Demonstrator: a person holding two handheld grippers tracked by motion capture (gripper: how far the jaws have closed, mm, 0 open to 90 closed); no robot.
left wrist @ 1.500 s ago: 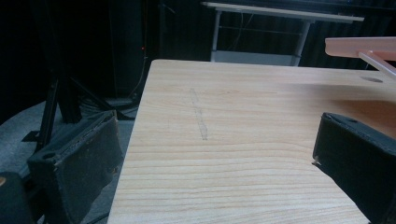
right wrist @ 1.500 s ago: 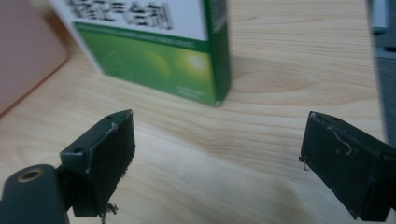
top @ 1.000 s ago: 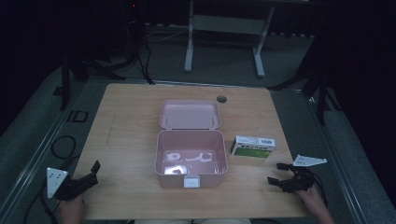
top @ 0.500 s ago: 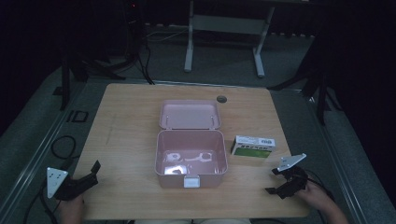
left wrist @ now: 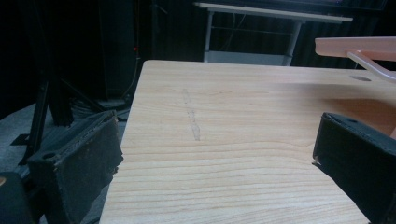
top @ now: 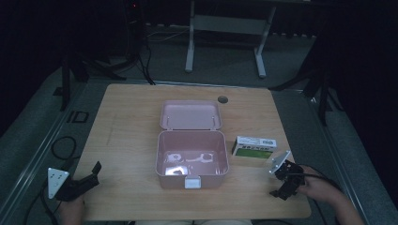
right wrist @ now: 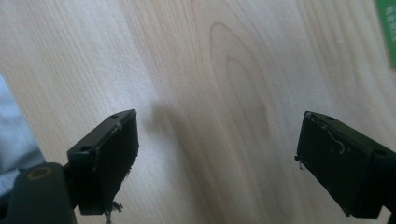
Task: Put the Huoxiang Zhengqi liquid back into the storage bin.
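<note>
An open pink box [top: 191, 180] stands mid-table, its lid [top: 190, 115] laid back behind it; pale shapes I cannot identify lie in its bottom. To its right lies a green and white carton [top: 254, 146]. My left gripper [top: 91, 176] rests open at the table's near left corner, empty; its own view has its jaws [left wrist: 217, 126] spread over bare wood, with the pink lid [left wrist: 359, 46] at upper right. My right gripper [top: 281, 185] is near the front right corner, tipped down at the table. Its jaws [right wrist: 218, 119] stand wide open over bare wood, the carton's edge [right wrist: 387, 32] at top right.
The wooden table [top: 131, 122] has a round cable hole [top: 222, 99] near its back edge. A cable loop [top: 61, 145] lies on the floor at the left. A metal desk frame [top: 225, 42] stands beyond the far edge.
My right gripper has tipped up from lying flat to pointing down at the table, and has shifted a little left. The left gripper, box and carton have not moved.
</note>
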